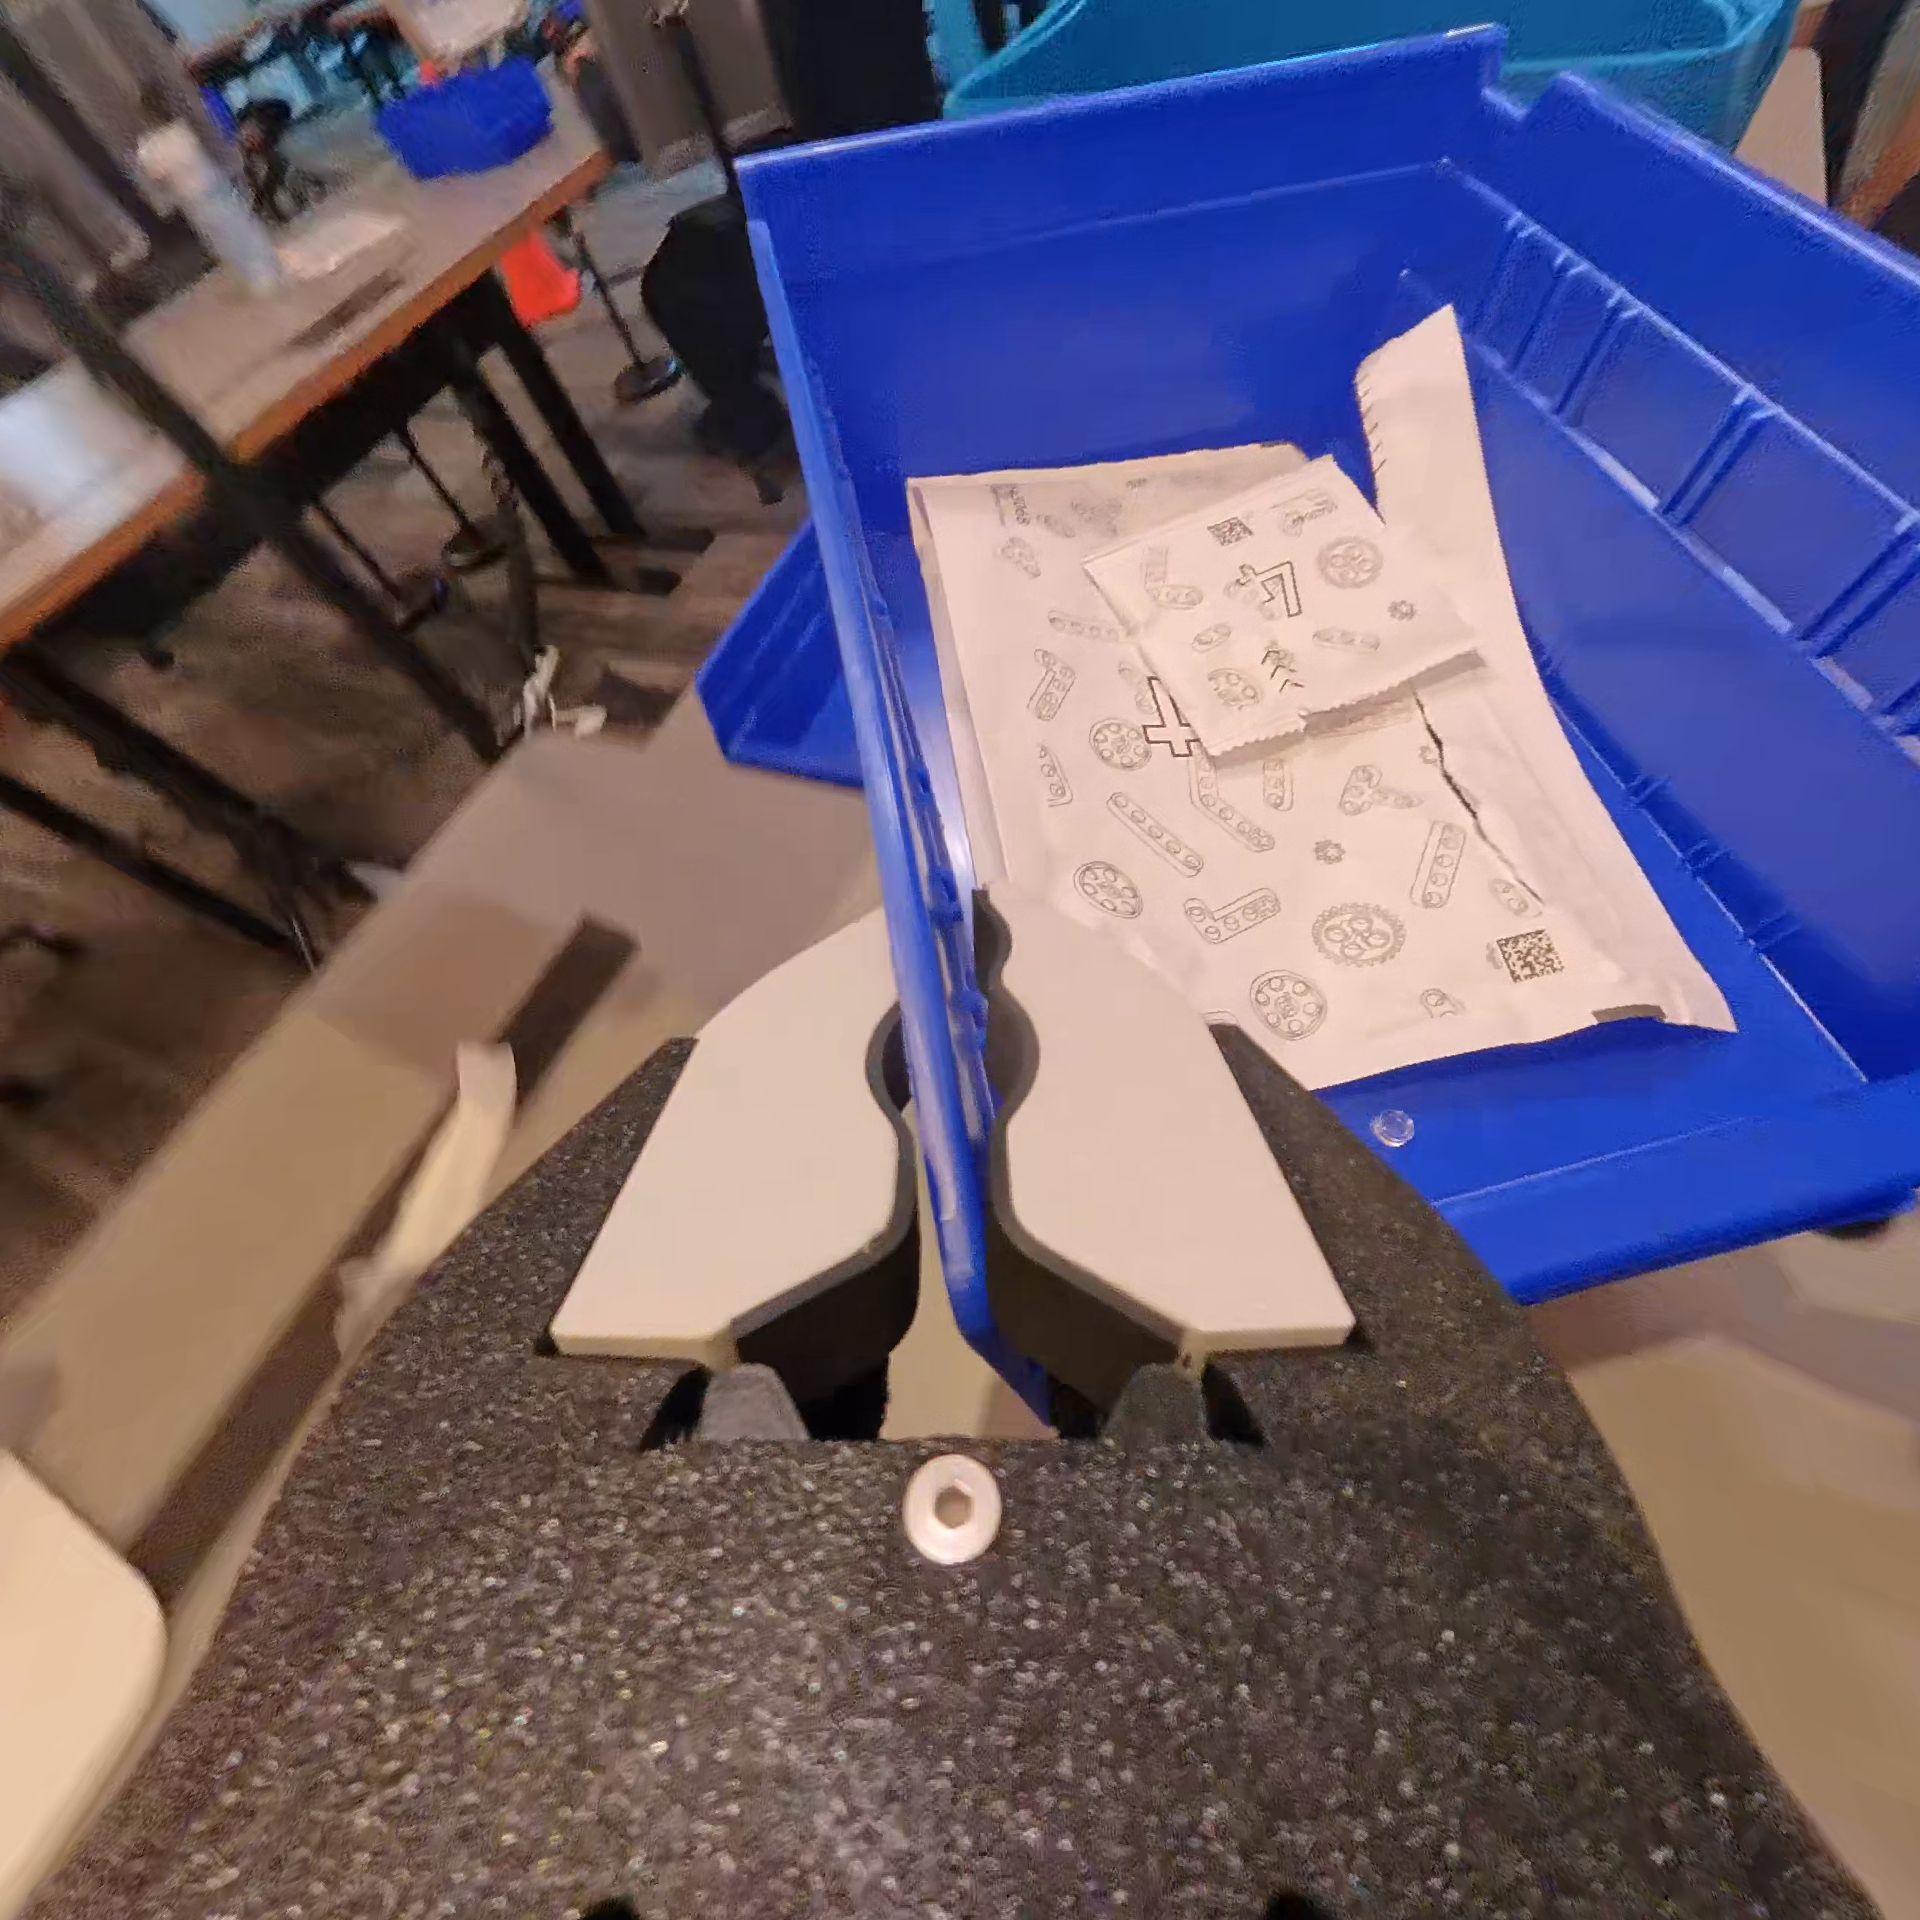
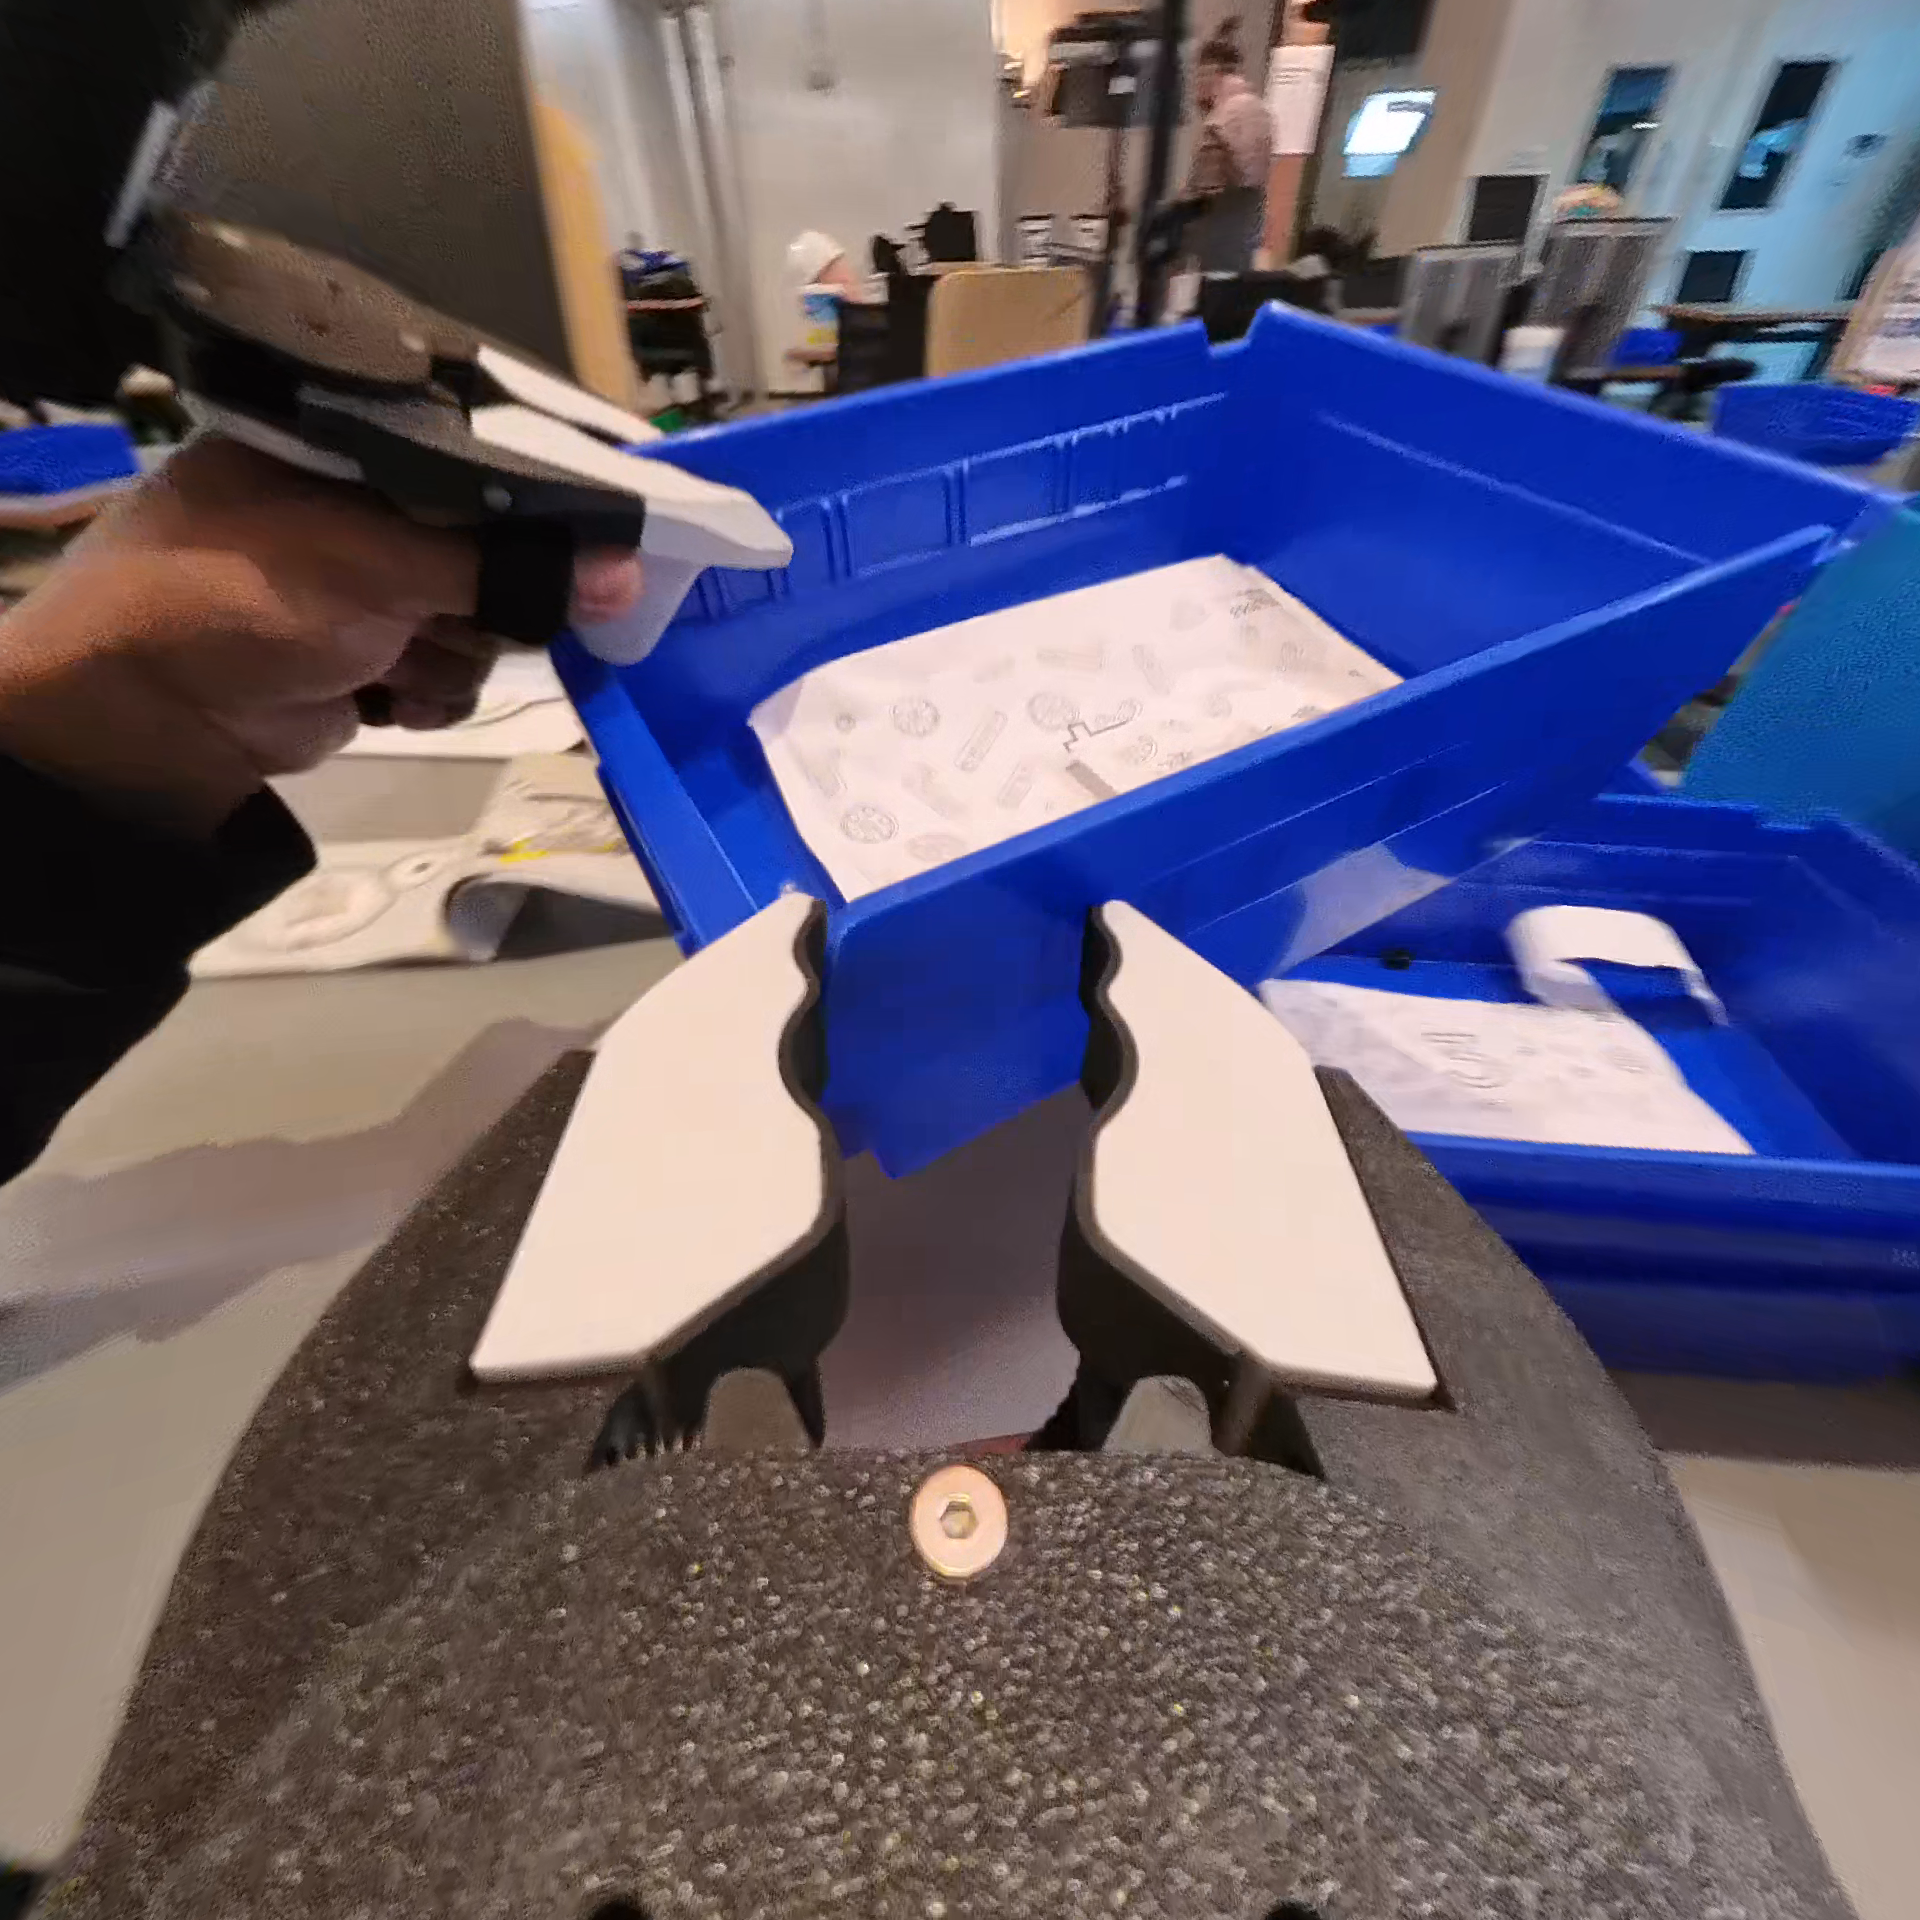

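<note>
a: where is the blue bin (image 1: 1195, 312) right now?

b: it hangs tilted above the grey counter (image 2: 312, 1091), held at two spots. your left tool (image 1: 951, 1039) is clamped on the bin's thin side wall, one pale finger outside, one inside, both pressed against the plastic. in the right wrist view you can see that same tool at the far left rim, with your hand (image 2: 239, 623) wrapped around its grip.

a: and your right tool (image 2: 951, 997)?

b: its fingers stand apart around the bin's near corner flange. the blue plastic fills the space between them and both pads sit against it, so you are gripping the bin there too.

a: what is inside?

b: a large white paper bag (image 1: 1299, 831) printed with grey outlines of parts lies flat on the bin floor, torn along one side. a smaller white bag (image 1: 1278, 603) of the same print rests on top of it, toward the far end. a tiny clear stud (image 1: 1392, 1127) sits on the bin floor close to the left tool.

a: and around it?

b: a second blue bin (image 2: 1662, 1195) sits on the counter at the right, partly under the lifted one, with another white printed bag (image 2: 1507, 1070) in it. white papers (image 2: 416, 883) lie on the counter to the left. farther off there is a wooden-edged table (image 1: 312, 343) and a teal container (image 1: 1351, 62) behind the bin.
</note>
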A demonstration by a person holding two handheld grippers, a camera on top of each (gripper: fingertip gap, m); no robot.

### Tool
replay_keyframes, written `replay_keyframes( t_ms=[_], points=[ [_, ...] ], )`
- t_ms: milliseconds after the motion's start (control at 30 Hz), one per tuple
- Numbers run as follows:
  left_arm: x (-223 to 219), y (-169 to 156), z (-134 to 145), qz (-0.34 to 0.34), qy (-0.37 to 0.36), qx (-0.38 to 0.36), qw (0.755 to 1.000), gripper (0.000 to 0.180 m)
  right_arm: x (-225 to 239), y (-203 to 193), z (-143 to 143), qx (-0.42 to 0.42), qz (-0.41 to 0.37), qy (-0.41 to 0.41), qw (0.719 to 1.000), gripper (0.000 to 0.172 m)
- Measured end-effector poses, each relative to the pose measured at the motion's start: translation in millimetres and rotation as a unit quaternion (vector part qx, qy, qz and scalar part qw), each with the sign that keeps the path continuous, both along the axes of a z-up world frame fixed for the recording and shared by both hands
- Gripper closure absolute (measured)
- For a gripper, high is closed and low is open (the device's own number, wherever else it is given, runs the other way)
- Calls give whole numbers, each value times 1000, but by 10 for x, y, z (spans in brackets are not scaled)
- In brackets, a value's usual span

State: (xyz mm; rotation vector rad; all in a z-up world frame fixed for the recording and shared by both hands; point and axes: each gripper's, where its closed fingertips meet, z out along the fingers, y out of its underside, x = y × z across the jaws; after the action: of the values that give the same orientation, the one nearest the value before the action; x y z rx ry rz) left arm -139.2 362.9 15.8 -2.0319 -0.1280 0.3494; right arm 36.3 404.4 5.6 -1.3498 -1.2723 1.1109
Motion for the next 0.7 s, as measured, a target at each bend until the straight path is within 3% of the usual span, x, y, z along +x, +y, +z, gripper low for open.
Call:
replay_keyframes(
  t_ms=[200,300,433,533,700],
  points=[
    [456,-1076,-885,84,-94,-3,992,170,254,-675,-481,-14,81,-32,996,126],
    [690,-1315,-1202,106,-119,-3,987,168,403,-816,-720,-11,91,-53,994,127],
    [892,-1389,-1446,93,-117,-30,988,160,553,-792,-1061,21,77,-99,992,130],
    [1053,-1371,-1418,65,-122,-5,990,150,660,-743,-1192,64,65,-140,986,133],
    [1129,-1668,-1059,73,-55,125,988,136,678,-808,-791,167,86,-126,974,130]
  ],
)
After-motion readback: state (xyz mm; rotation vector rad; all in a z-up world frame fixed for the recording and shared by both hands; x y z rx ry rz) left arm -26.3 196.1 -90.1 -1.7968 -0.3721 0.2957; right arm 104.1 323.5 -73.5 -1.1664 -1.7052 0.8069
